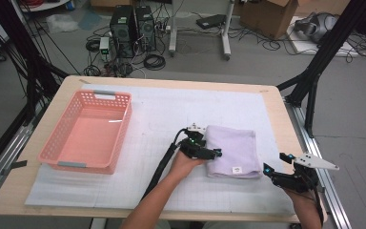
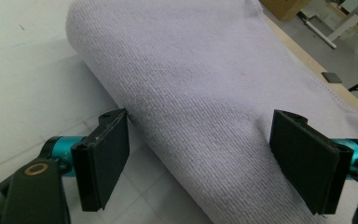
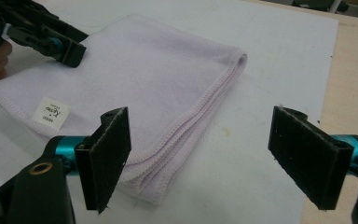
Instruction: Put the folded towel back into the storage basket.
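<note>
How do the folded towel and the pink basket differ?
The towel is soft lilac cloth, folded flat; the basket is stiff pink plastic with perforated upright walls. The towel lies right of the table's middle, with the left gripper at its left edge; the basket sits far left, untouched and empty. Both rest on the white mat.

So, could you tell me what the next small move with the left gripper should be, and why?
Probably close the left gripper on the folded lilac towel. Its jaws stand open astride the towel's rolled edge, pads not yet pressing, so a squeeze would secure it. The right gripper waits open beside the stitched corner, and the pink basket sits to the left.
</note>
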`<control>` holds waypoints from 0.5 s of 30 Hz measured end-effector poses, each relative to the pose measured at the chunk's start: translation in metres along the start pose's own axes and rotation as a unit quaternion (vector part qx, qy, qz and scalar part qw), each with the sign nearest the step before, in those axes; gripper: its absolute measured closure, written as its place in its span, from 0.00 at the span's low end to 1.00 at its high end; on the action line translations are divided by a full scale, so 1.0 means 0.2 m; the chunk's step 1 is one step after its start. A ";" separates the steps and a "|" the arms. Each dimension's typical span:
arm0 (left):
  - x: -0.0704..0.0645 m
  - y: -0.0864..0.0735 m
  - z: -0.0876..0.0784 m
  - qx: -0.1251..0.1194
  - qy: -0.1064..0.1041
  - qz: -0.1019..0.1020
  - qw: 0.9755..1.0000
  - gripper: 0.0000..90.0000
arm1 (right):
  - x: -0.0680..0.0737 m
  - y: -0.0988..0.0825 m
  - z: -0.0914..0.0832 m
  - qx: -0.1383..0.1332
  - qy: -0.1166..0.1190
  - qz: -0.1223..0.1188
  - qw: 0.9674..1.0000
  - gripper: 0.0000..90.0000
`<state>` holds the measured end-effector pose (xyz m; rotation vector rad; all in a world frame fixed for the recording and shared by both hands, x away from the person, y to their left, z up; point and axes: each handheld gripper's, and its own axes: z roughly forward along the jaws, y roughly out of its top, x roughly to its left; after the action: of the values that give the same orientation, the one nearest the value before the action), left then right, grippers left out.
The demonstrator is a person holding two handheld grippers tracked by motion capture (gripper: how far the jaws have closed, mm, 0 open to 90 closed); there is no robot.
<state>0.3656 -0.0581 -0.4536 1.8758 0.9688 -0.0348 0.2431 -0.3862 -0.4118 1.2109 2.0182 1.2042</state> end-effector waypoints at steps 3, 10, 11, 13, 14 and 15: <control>0.01 0.00 0.01 -0.001 -0.010 -0.010 1.000 0.28 | 0.00 0.00 0.00 0.000 0.001 -0.001 1.000 0.22; 0.02 0.01 0.02 0.010 -0.029 -0.019 0.999 0.55 | 0.00 0.00 0.00 0.002 0.000 -0.003 1.000 0.22; 0.02 0.01 0.02 0.011 -0.029 -0.020 0.999 0.60 | 0.00 0.00 0.00 0.001 0.000 -0.004 1.000 0.22; 0.03 0.01 0.02 0.010 -0.033 -0.025 0.999 0.68 | 0.00 0.00 0.01 0.002 0.001 -0.001 1.000 0.22; 0.03 0.02 0.02 0.010 -0.035 -0.023 0.999 0.72 | 0.00 0.00 0.01 0.003 0.002 0.000 1.000 0.22; 0.03 0.02 0.02 0.010 -0.036 -0.022 0.999 0.75 | 0.00 0.00 0.01 0.004 0.002 0.000 1.000 0.22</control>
<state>0.3731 -0.0578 -0.4553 1.8588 0.9629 -0.1362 0.2443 -0.3853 -0.4129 1.2133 2.0283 1.2003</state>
